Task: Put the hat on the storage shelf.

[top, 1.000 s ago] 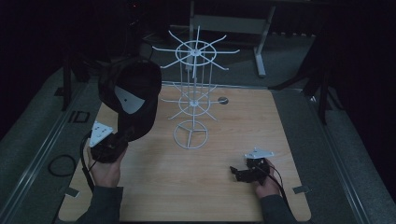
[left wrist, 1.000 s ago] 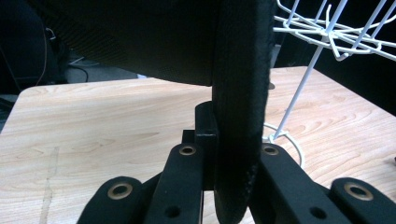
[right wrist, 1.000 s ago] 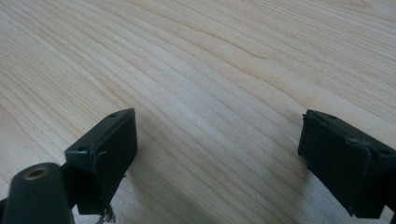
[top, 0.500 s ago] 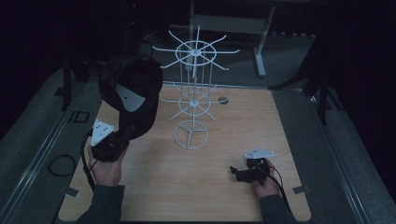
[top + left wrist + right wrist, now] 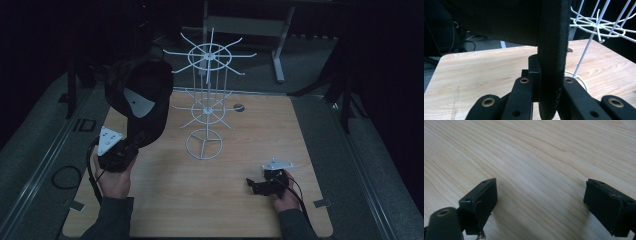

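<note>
A black cap (image 5: 142, 95) with a pale label inside hangs above the table's left side, close to the white wire rack (image 5: 207, 100). My left gripper (image 5: 134, 144) is shut on its brim from below. In the left gripper view the brim (image 5: 552, 50) stands upright, clamped between the jaws of the left gripper (image 5: 546, 83), with the rack's arms (image 5: 599, 25) at the upper right. My right gripper (image 5: 252, 185) rests low on the table at the front right. The right gripper (image 5: 540, 195) is open over bare wood, with nothing between its fingers.
The wooden table (image 5: 200, 210) has a small dark round hole (image 5: 238, 106) behind the rack. A grey stand leg (image 5: 279, 50) rises beyond the far edge. A cable loop (image 5: 65, 176) lies on the dark floor at the left.
The cap has risen slightly and edged toward the rack in my left gripper. The right gripper has stayed where it was.
</note>
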Tool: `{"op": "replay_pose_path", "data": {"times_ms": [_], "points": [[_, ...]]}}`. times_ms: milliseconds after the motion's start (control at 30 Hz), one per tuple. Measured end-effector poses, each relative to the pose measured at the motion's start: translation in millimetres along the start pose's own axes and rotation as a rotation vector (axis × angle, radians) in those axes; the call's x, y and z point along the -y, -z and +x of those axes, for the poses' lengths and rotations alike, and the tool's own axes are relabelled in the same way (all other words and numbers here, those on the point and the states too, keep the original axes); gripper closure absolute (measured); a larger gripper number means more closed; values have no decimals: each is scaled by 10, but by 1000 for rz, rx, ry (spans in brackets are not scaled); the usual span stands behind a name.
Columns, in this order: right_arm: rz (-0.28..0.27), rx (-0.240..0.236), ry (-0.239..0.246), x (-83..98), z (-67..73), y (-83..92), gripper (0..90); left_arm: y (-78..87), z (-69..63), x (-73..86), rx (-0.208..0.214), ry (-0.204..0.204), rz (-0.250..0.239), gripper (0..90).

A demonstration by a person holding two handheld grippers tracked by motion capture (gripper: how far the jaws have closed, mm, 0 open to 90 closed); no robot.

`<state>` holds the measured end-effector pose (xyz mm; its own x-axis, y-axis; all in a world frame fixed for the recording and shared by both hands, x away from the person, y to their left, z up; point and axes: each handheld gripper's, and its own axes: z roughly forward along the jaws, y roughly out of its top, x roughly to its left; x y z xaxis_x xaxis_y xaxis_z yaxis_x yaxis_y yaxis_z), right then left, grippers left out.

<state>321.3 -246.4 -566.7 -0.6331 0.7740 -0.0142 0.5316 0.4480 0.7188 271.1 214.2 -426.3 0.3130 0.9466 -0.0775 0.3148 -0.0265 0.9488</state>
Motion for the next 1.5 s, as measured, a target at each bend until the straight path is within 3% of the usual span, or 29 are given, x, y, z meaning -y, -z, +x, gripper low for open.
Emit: {"op": "replay_pose_path", "data": {"times_ms": [1500], "points": [[-1,1,-2,1,3,0,117,-12,-130,-72,-47,-31,-51,867]]}}
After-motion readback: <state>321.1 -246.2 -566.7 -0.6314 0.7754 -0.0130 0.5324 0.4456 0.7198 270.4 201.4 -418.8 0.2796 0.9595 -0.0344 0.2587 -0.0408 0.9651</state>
